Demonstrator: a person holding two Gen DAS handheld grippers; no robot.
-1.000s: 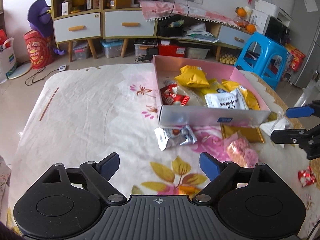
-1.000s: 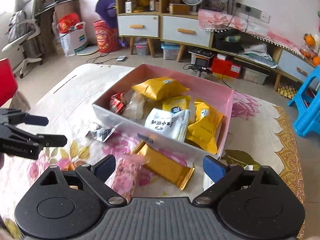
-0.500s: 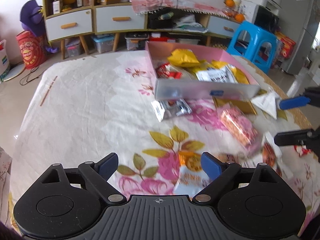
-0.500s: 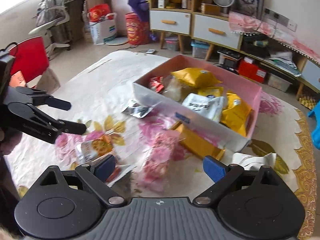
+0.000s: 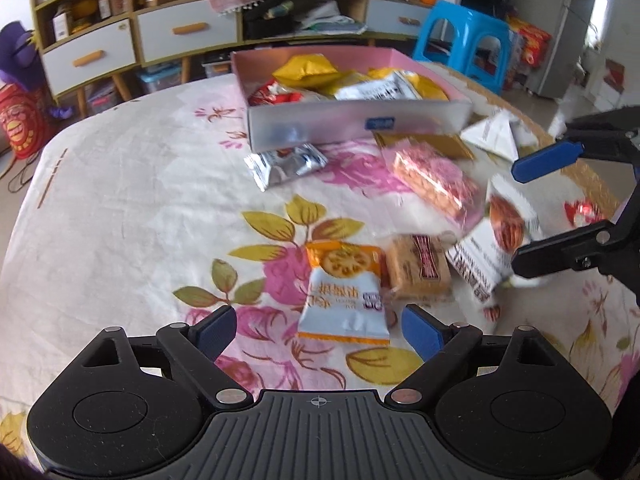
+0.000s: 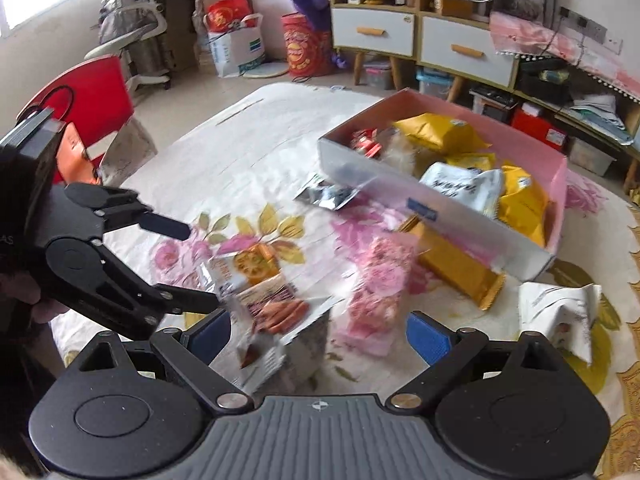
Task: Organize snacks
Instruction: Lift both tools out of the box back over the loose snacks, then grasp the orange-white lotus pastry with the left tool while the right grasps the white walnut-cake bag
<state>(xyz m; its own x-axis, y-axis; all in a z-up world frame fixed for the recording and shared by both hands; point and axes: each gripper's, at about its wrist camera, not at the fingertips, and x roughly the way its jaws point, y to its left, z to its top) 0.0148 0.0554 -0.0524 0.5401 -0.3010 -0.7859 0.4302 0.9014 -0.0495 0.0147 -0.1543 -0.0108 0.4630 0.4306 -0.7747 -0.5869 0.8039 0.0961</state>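
Drawn back toward the near side of the desk [image 5: 120,200] over the last second, both of them, with the pink box [image 5: 360,122] now farther off and more loose snacks in view.

Left tool [image 5: 319,328]: jaws spread wide, gripping nothing. Straddles the lower end of an orange-and-white packet [image 5: 344,292] lying flat on the floral cloth; contact with either finger cannot be told. Just right of that packet, a brown biscuit pack [image 5: 418,274], the two touching or nearly so.

Right tool [image 6: 320,336]: jaws likewise wide, nothing clamped. Between its fingers, closer to the left one, a blurred white packet with a reddish picture [image 6: 276,320]; from the left wrist view it lies just beside the biscuit pack.

Farther out, a pink wafer pack [image 5: 434,178] set diagonally between the near cluster and the box. Beyond it, a gold pack [image 5: 424,142] against the box's front wall, and a silver packet [image 5: 286,162] just before that wall, toward its left end. Right of the box, a crumpled white wrapper [image 5: 492,136]; near the desk's right edge, a small red sweet [image 5: 582,212].

Inside the box: yellow bags [image 5: 306,68], a white bag [image 5: 376,90] and a red packet [image 5: 276,94], piled loosely.

Behind the desk, a drawer cabinet [image 5: 92,56] and a blue stool [image 5: 460,28].
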